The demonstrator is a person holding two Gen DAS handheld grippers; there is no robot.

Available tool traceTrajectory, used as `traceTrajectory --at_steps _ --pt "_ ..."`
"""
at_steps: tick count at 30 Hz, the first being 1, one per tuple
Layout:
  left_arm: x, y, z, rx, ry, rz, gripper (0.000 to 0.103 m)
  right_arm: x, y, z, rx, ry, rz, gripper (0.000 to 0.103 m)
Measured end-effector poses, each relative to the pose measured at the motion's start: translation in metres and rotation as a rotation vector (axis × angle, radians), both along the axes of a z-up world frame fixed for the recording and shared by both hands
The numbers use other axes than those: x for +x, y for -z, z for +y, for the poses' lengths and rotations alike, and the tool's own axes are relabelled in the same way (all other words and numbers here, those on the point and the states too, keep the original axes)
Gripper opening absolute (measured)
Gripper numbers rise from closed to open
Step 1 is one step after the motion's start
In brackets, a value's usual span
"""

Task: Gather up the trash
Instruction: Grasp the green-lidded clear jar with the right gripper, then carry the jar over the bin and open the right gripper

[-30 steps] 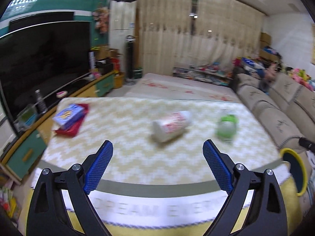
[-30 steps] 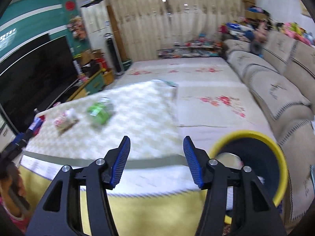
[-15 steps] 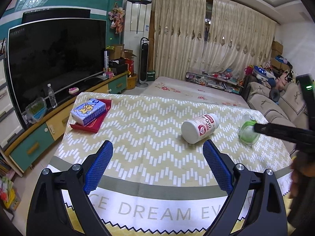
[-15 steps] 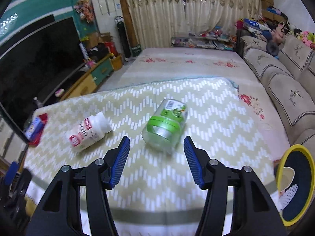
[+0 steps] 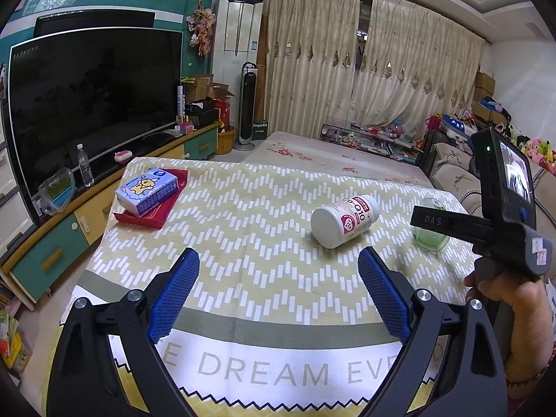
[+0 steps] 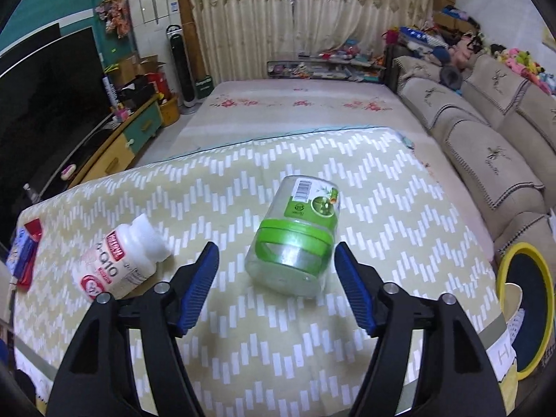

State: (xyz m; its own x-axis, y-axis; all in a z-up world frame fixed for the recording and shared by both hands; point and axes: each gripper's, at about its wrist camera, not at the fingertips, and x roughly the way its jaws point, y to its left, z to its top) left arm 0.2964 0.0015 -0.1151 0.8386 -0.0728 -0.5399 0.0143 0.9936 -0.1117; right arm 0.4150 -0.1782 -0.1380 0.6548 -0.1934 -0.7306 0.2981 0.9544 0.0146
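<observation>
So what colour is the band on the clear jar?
Green, on the clear jar; clearest in the right wrist view.

A white supplement bottle (image 5: 344, 220) with a pink label lies on its side on the zigzag-patterned tablecloth (image 5: 243, 236). Beyond and to the left of the bottle, a blue tissue pack (image 5: 146, 186) rests on a red tray (image 5: 153, 205). Right of the bottle, the right gripper (image 5: 486, 222), held by a hand (image 5: 514, 299), partly hides a green-tinted clear jar (image 5: 431, 232). Nearer than the bottle, the left gripper (image 5: 278, 295) hangs with its blue pads (image 5: 173, 299) wide apart and empty.
</observation>
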Motion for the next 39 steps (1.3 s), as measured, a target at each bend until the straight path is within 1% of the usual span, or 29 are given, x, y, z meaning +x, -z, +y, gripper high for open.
traceTrajectory --at_steps 2,4,5,11,17,18,20,21,24,28,30,35,39 --pt "0.001 0.001 0.001 -0.004 0.001 0.004 0.091 0.0 0.001 0.0 -0.025 0.012 -0.01 0.071" --pt "0.001 0.001 0.0 -0.003 0.0 0.003 0.091 0.002 0.001 0.0 -0.04 0.014 -0.013 0.076" --pt "0.001 0.001 0.001 -0.003 0.001 0.004 0.091 0.004 0.002 0.0 -0.041 0.012 -0.011 0.077" --pt "0.002 0.005 -0.002 0.006 0.01 0.01 0.091 0.017 0.01 0.001 -0.03 -0.02 0.023 0.077" --pt "0.005 0.007 -0.005 0.014 0.015 0.02 0.091 0.027 0.013 -0.002 -0.035 -0.009 0.024 0.076" --pt "0.005 0.008 -0.006 0.014 0.017 0.022 0.091 0.029 0.013 -0.002 -0.037 -0.006 0.023 0.072" --pt "0.005 0.009 -0.006 0.015 0.019 0.026 0.091 0.032 0.013 -0.004 -0.062 0.008 0.021 0.055" --pt "0.006 0.01 -0.007 0.017 0.021 0.027 0.091 0.035 0.012 -0.004 -0.062 0.002 0.021 0.049" --pt "0.007 0.01 -0.008 0.018 0.024 0.031 0.091 0.032 0.009 -0.008 -0.037 -0.027 0.028 0.048" --pt "0.006 0.01 -0.008 0.018 0.027 0.027 0.091 0.015 0.0 -0.008 -0.027 -0.063 0.009 0.048" --pt "0.007 0.011 -0.008 0.018 0.029 0.028 0.091 0.0 -0.006 -0.011 -0.021 -0.088 -0.006 0.048" --pt "0.007 0.01 -0.009 0.019 0.035 0.027 0.091 -0.057 -0.026 -0.025 -0.019 -0.141 -0.045 0.048" --pt "0.006 0.01 -0.01 0.026 0.037 0.021 0.091 -0.101 -0.036 -0.041 -0.01 -0.161 -0.061 0.048"
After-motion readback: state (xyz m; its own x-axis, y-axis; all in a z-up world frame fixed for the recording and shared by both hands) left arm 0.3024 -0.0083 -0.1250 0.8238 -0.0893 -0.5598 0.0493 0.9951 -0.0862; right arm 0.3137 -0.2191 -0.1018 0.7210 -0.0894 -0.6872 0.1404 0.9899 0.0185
